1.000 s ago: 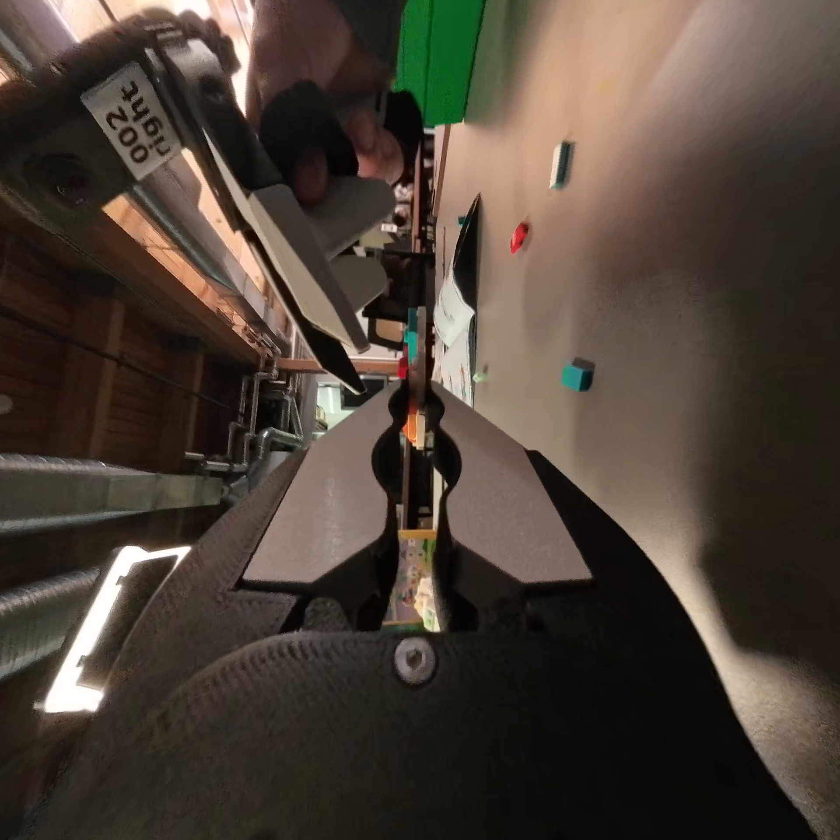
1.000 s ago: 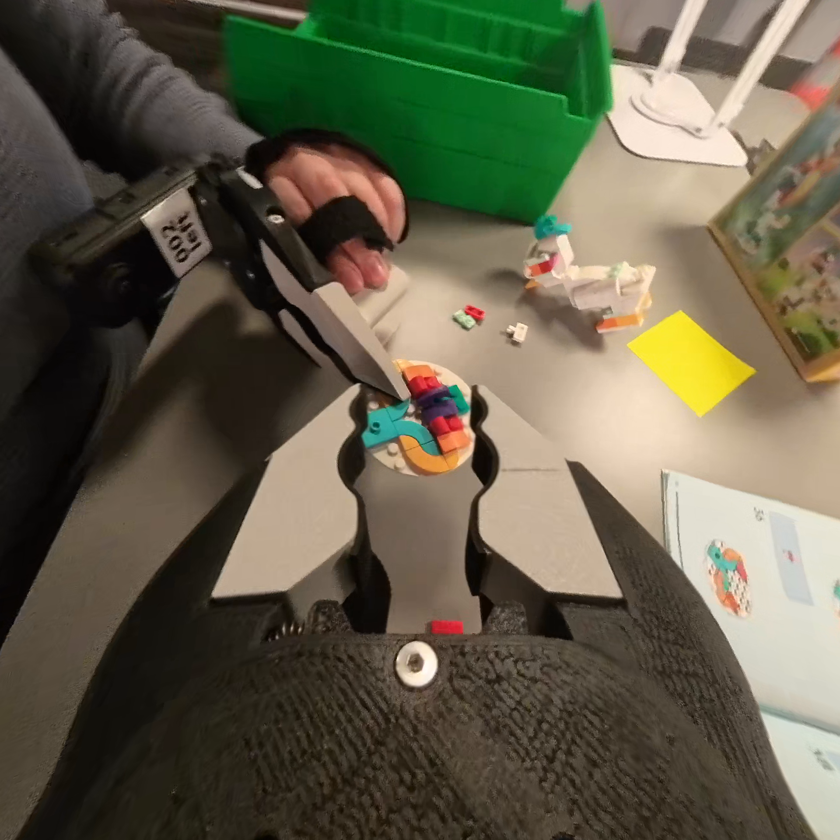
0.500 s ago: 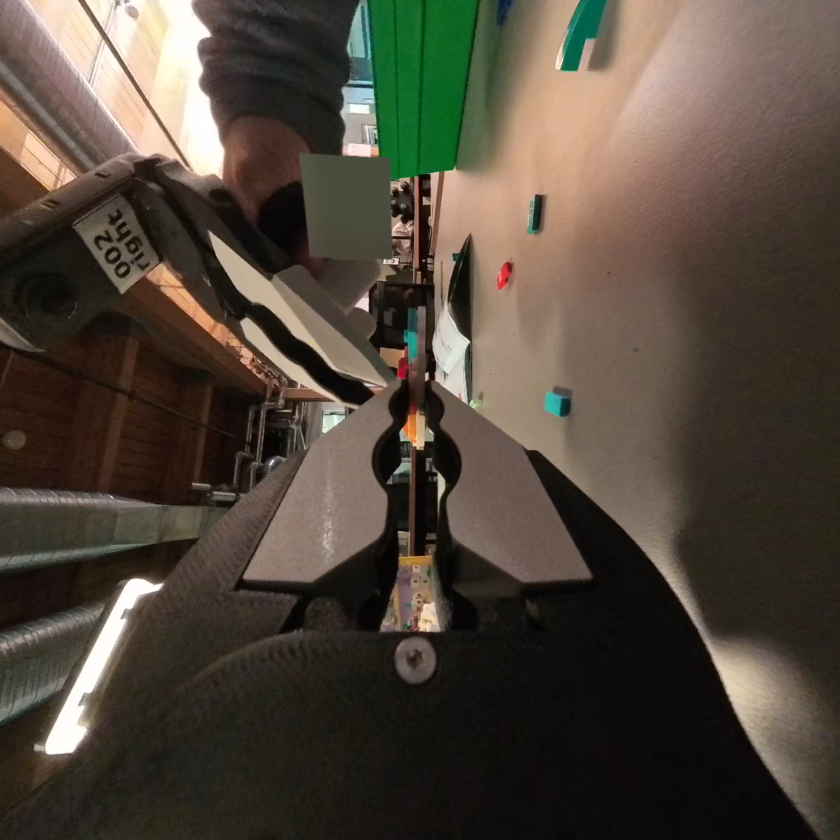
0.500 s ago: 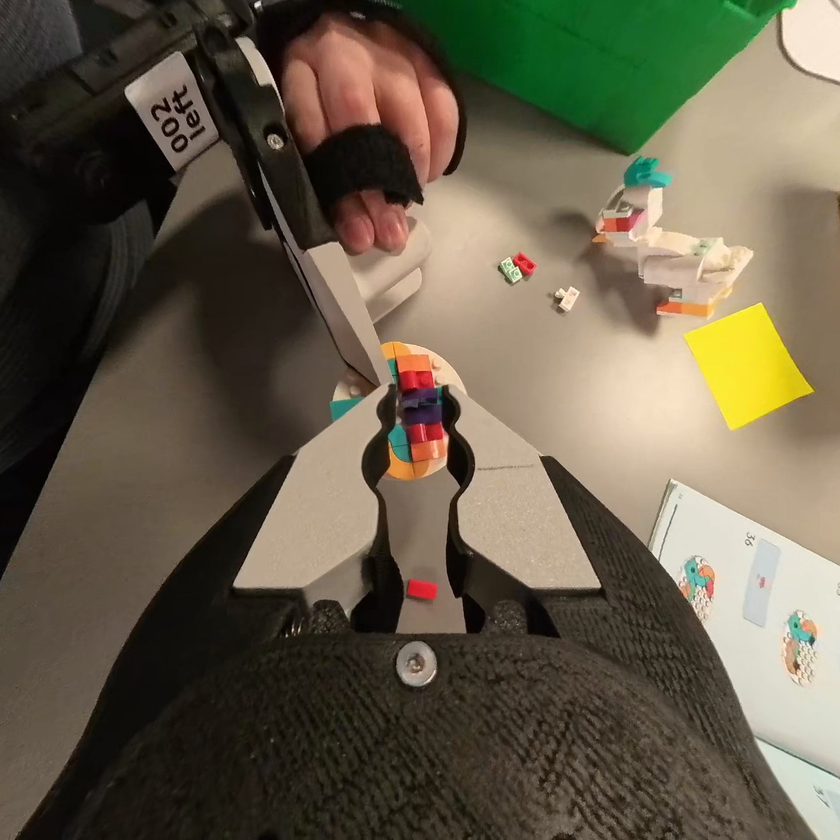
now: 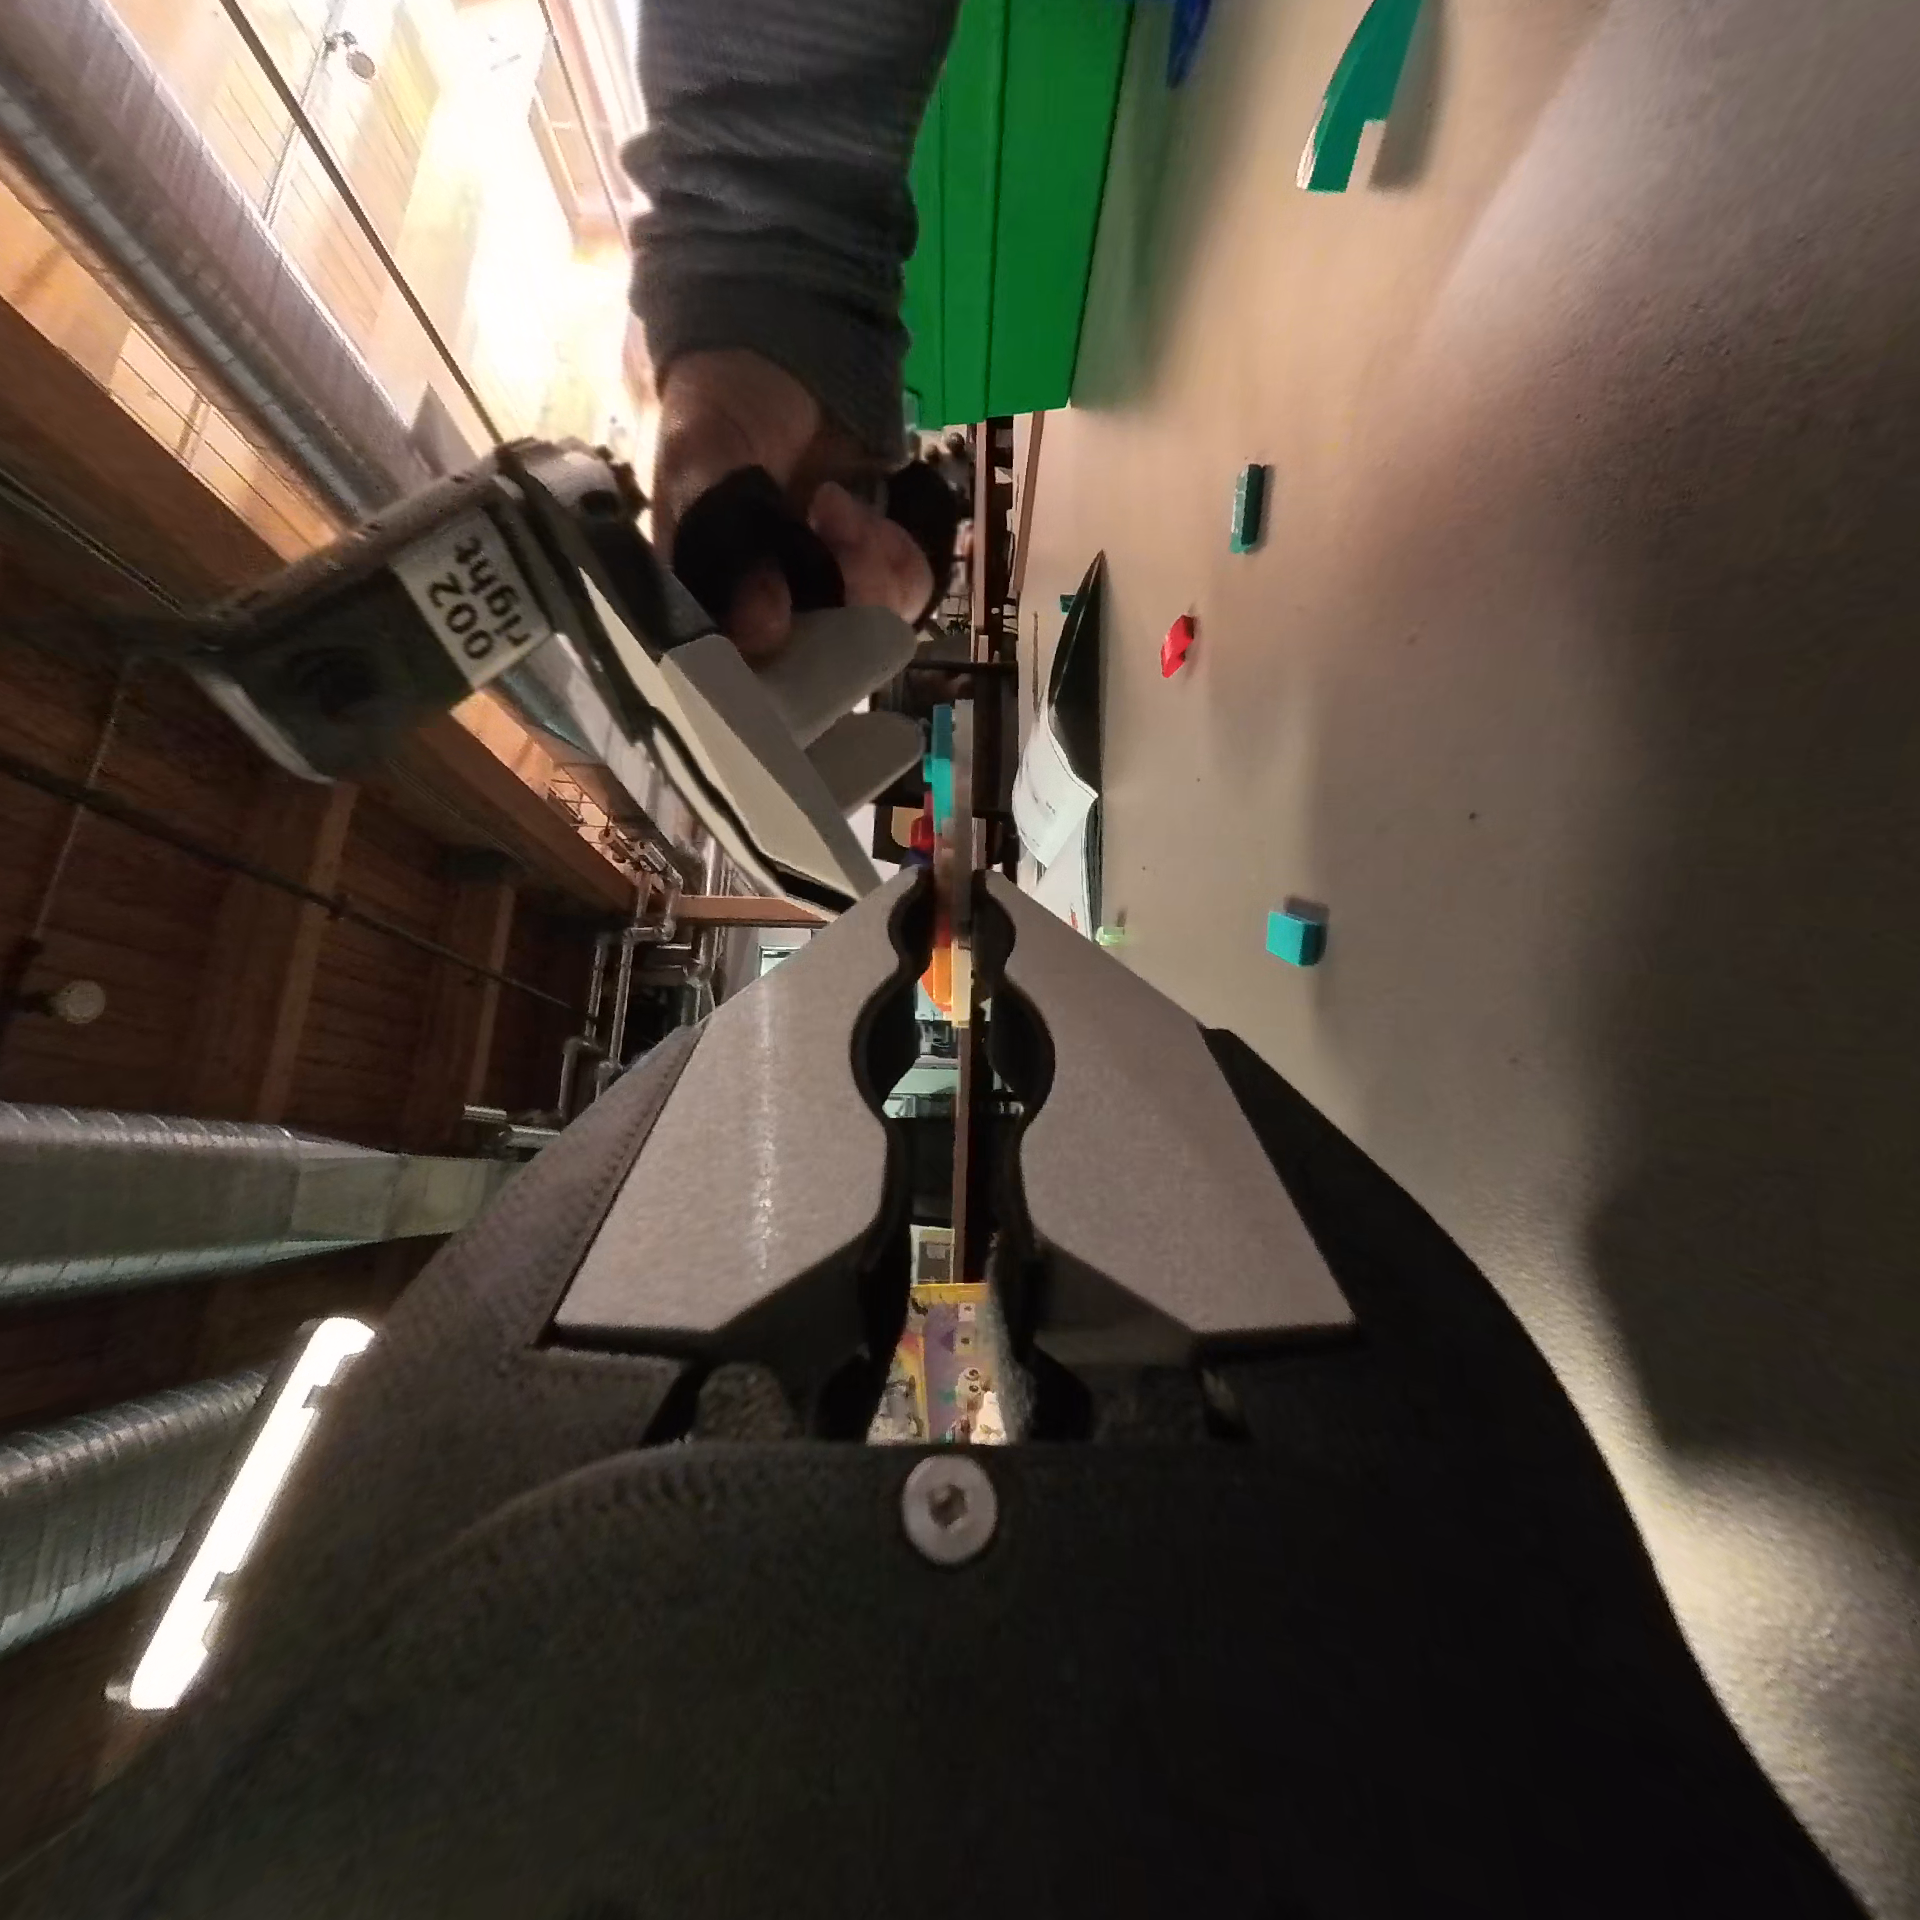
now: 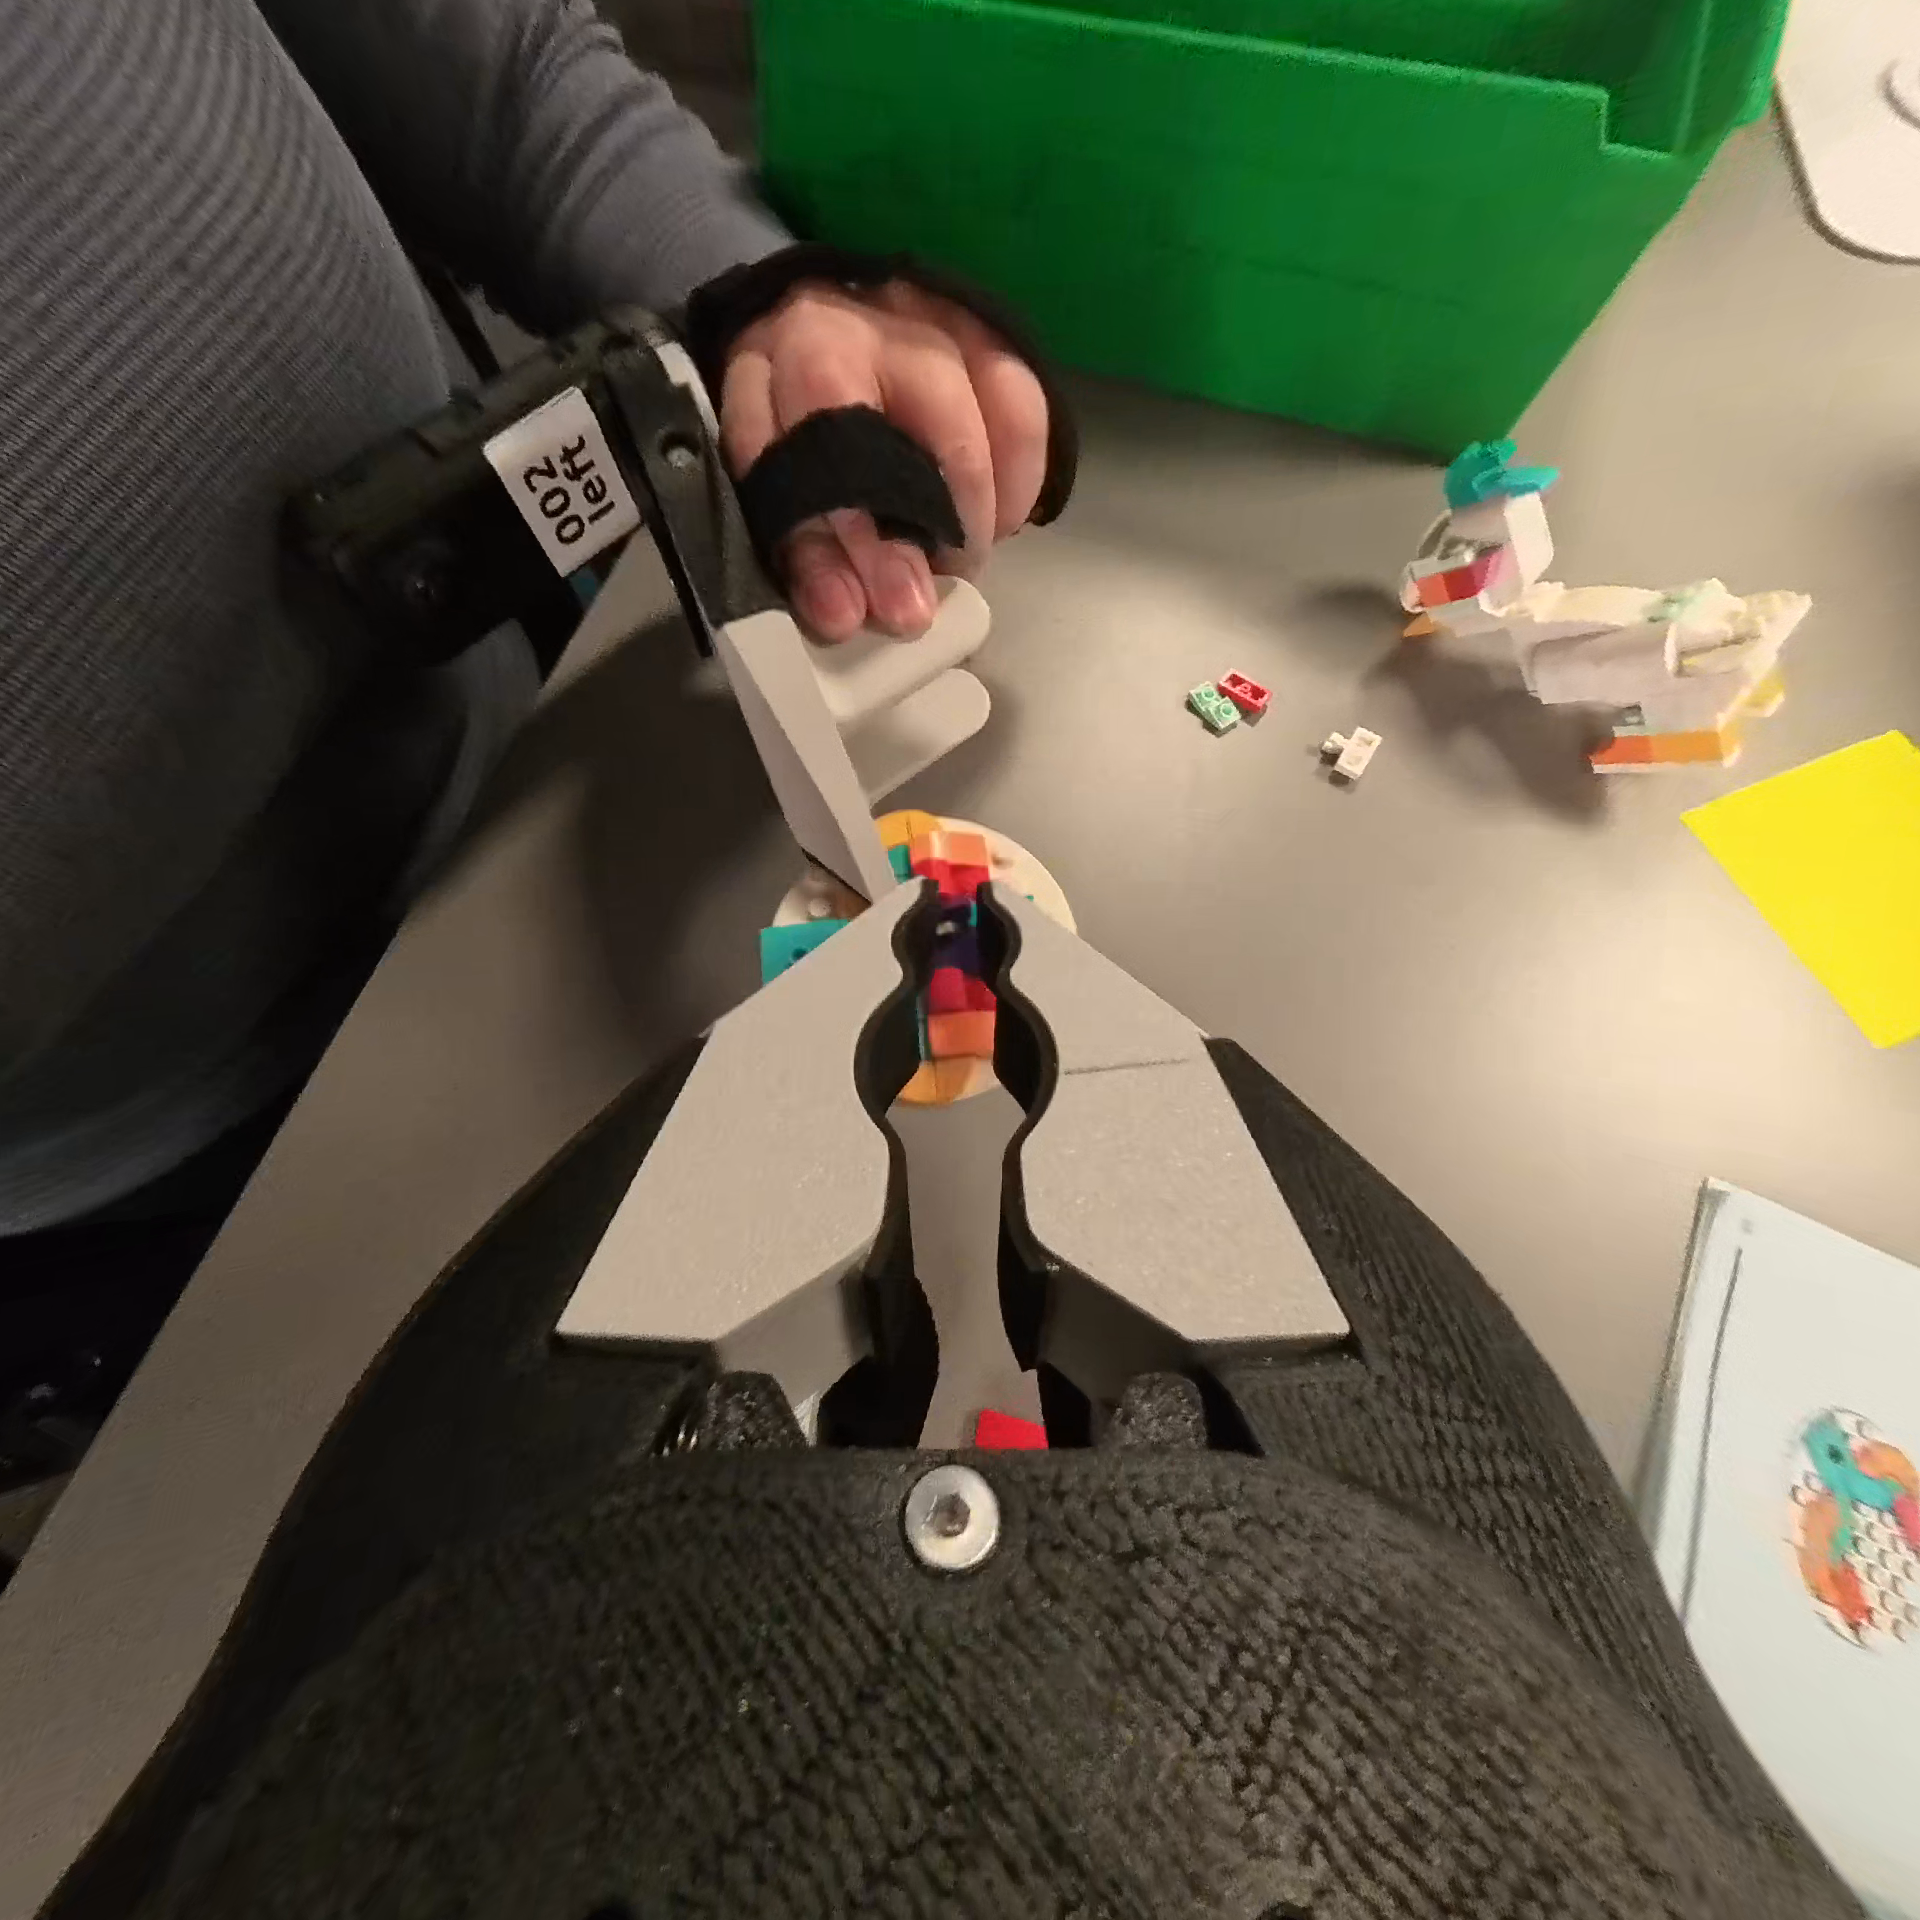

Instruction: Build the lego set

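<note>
A round white lego disc (image 6: 1023, 878) carries a raised strip of red, purple, orange and teal bricks (image 6: 951, 1003). My left gripper (image 5: 951, 894) is shut on the disc's rim and holds it on edge above the table; the disc (image 5: 964, 790) shows edge-on there. In the right wrist view the left gripper (image 6: 868, 883) comes in from the upper left. My right gripper (image 6: 951, 904) has its jaws nearly closed around the raised bricks. It also shows in the left wrist view (image 5: 862, 883), tips against the disc's brick side.
A green bin (image 6: 1247, 187) stands at the back. A white bird model (image 6: 1621, 644), a yellow paper (image 6: 1829, 883) and an instruction booklet (image 6: 1787, 1455) lie to the right. Small loose pieces (image 6: 1231, 698) (image 6: 1351, 750) lie between, and a teal brick (image 5: 1294, 933) is on the table. Less than 4 cm separates the two grippers' tips. Left tips and right tips are each some 20 cm from the white bird model (image 6: 1621, 644).
The right gripper's jaws have closed from wide open to a narrow gap over the disc's bricks. The left gripper has kept hold of the disc and turned it.
</note>
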Demonstrator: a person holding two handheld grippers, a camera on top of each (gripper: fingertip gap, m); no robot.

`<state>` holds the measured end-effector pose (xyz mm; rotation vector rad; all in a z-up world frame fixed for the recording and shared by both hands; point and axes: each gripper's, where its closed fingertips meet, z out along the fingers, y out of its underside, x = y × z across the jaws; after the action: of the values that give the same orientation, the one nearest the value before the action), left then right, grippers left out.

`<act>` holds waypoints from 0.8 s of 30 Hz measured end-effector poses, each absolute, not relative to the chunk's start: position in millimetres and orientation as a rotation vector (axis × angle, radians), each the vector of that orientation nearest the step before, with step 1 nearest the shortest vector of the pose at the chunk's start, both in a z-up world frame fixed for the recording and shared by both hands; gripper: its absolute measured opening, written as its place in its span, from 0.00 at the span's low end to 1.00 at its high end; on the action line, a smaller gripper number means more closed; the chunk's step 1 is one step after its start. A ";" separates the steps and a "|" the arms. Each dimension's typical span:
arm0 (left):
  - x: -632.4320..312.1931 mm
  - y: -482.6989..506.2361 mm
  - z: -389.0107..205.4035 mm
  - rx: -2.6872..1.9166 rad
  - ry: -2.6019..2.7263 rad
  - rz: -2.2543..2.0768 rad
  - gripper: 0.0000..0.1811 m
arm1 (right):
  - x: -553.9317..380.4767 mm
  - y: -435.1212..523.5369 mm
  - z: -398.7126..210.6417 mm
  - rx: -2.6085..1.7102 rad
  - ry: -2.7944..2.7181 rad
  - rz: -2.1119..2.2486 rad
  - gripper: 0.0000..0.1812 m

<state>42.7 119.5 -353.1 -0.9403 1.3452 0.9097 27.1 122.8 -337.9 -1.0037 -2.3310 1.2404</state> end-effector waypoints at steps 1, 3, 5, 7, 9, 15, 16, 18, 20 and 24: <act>42.6 119.4 -352.6 -0.938 1.343 0.910 0.03 | 26.6 124.3 -338.5 -1.012 -2.320 1.263 0.03; 42.7 119.2 -352.9 -0.937 1.345 0.909 0.02 | 26.0 126.7 -339.4 -1.026 -2.303 1.295 0.03; 42.7 119.2 -353.0 -0.937 1.347 0.909 0.03 | 25.6 128.3 -339.3 -1.038 -2.290 1.310 0.04; 42.7 119.2 -353.3 -0.938 1.348 0.908 0.03 | 25.3 131.1 -338.3 -1.034 -2.279 1.286 0.05; 42.6 119.1 -353.5 -0.937 1.350 0.907 0.03 | 26.8 129.2 -334.5 -1.016 -2.278 1.280 0.06; 43.3 118.9 -354.3 -0.937 1.355 0.905 0.03 | 33.2 122.2 -341.3 -0.979 -2.367 1.163 0.06; 43.5 118.8 -354.7 -0.938 1.358 0.904 0.03 | 33.3 121.9 -342.7 -0.978 -2.376 1.145 0.07; 43.6 118.9 -355.4 -0.939 1.362 0.904 0.03 | 32.2 121.7 -344.3 -0.980 -2.381 1.115 0.08; 43.8 118.9 -356.1 -0.938 1.366 0.905 0.03 | 31.0 120.7 -344.3 -0.999 -2.386 1.099 0.09; 43.5 119.0 -355.6 -0.939 1.363 0.905 0.03 | 32.4 120.4 -347.8 -0.984 -2.426 1.014 0.10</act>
<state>43.5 119.0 -355.6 -0.9388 1.3631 0.9053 32.4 120.4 -347.8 -0.9837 -2.4264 1.0138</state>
